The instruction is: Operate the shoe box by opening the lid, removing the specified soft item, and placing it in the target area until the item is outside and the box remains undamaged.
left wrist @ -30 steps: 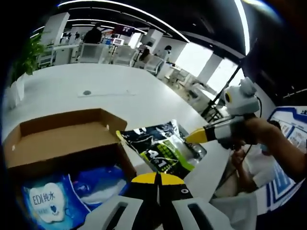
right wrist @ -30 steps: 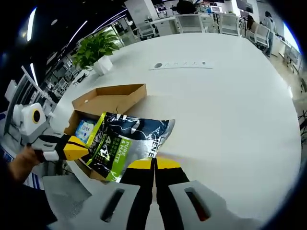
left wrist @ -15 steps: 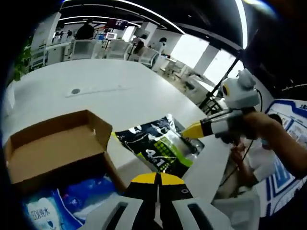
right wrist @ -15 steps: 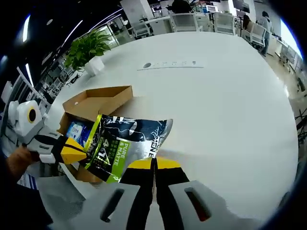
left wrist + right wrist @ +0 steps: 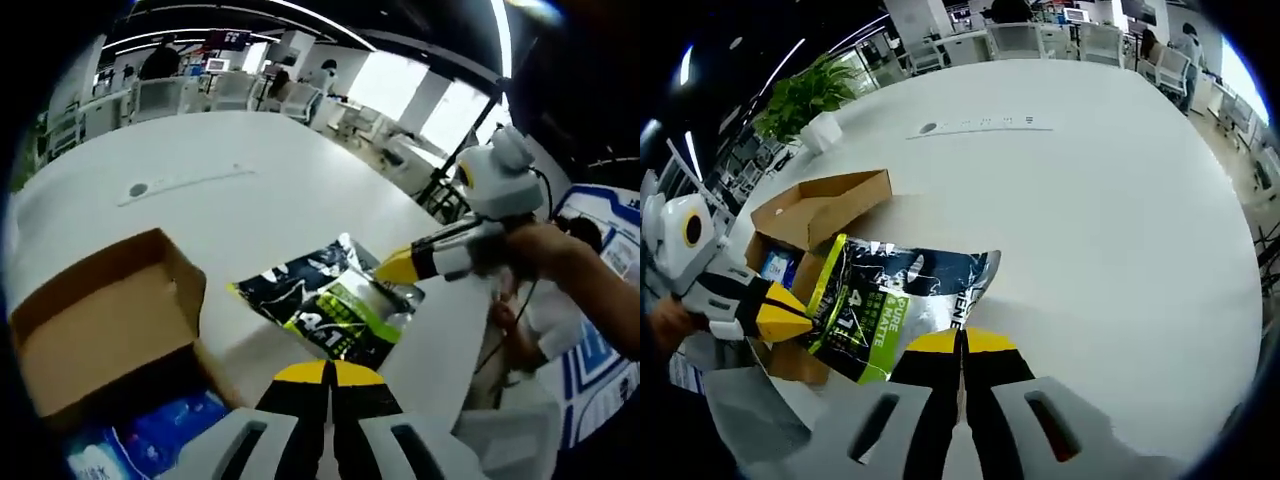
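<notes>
The right gripper (image 5: 962, 345) is pinching the near edge of the black-and-green soft pouch (image 5: 895, 305) between its closed fingers, holding it over the white desk (image 5: 1110, 230) just to the right of the shoe box (image 5: 805, 215). In the left gripper view the pouch (image 5: 330, 305) is looking slack, lying low against the desk (image 5: 250, 200), with the right gripper (image 5: 392, 268) clamped on its far right edge. The left gripper (image 5: 327, 372) is hanging with its fingers shut on nothing, near the open box (image 5: 100, 320), whose lid is folded back and whose blue packs (image 5: 150, 435) are sitting inside.

The main risk, as I judge it, is the thin edge grip slipping, dropping the pouch short of the target. Swinging either gripper left could also be knocking or creasing the cardboard lid flap.
</notes>
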The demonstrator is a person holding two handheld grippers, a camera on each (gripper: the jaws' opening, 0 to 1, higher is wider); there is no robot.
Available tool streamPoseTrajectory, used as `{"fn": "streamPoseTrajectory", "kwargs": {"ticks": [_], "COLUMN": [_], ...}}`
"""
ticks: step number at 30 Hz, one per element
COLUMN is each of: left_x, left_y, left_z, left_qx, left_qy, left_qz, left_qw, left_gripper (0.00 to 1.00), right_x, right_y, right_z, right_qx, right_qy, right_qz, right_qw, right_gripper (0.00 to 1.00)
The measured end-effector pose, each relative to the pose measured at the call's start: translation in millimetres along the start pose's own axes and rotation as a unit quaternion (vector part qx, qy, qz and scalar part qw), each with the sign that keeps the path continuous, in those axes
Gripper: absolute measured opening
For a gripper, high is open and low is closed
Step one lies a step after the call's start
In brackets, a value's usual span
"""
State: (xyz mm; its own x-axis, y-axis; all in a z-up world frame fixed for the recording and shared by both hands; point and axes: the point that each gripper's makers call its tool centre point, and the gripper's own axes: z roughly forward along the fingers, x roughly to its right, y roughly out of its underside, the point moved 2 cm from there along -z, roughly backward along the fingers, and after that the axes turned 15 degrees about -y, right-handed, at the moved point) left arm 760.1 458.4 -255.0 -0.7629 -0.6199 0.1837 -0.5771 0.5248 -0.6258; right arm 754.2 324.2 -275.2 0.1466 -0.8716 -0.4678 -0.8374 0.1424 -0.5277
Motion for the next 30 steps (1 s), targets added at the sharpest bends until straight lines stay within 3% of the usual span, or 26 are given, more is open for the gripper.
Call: {"fn": "streamPoseTrajectory", "kwargs": {"ticks": [6,15,16,19,22,26,30], "left_x": [-5.1,-3.0,-4.1,-3.4,-3.1,0.4,0.9], "left_y": [2.8,12.4,8.6,7.9,9.6,15.2,17.0], "left_z": [15,33,33,35,39,47,52], "left_qx": [-0.022,-0.057,-0.048,-0.049,-0.048,-0.057,-0.058], "left_qy": [-0.016,-0.033,-0.037,-0.043,-0.05,-0.043,-0.046], "left_qz": [0.051,0.126,0.15,0.164,0.211,0.221,0.258], "left_qw": [0.9984,0.9898,0.9868,0.9843,0.9751,0.9727,0.9632], "left_gripper": [0.0,0.0,0.0,0.0,0.0,0.0,0.0], "right_x": [4,13,15,20,23,23,28], "right_y": [0.6,4.3,5.1,7.7,8.4,8.4,11.0], "right_z": [6,19,20,26,29,28,30], "right_qx": [0.012,0.014,0.013,0.011,0.013,0.017,0.018], "right_qy": [0.003,0.003,0.007,0.009,0.01,0.011,0.011], "right_qz": [0.005,0.013,0.011,0.015,0.019,0.023,0.026], "right_qw": [0.9999,0.9998,0.9998,0.9998,0.9997,0.9995,0.9994], "right_gripper": [0.0,0.0,0.0,0.0,0.0,0.0,0.0]}}
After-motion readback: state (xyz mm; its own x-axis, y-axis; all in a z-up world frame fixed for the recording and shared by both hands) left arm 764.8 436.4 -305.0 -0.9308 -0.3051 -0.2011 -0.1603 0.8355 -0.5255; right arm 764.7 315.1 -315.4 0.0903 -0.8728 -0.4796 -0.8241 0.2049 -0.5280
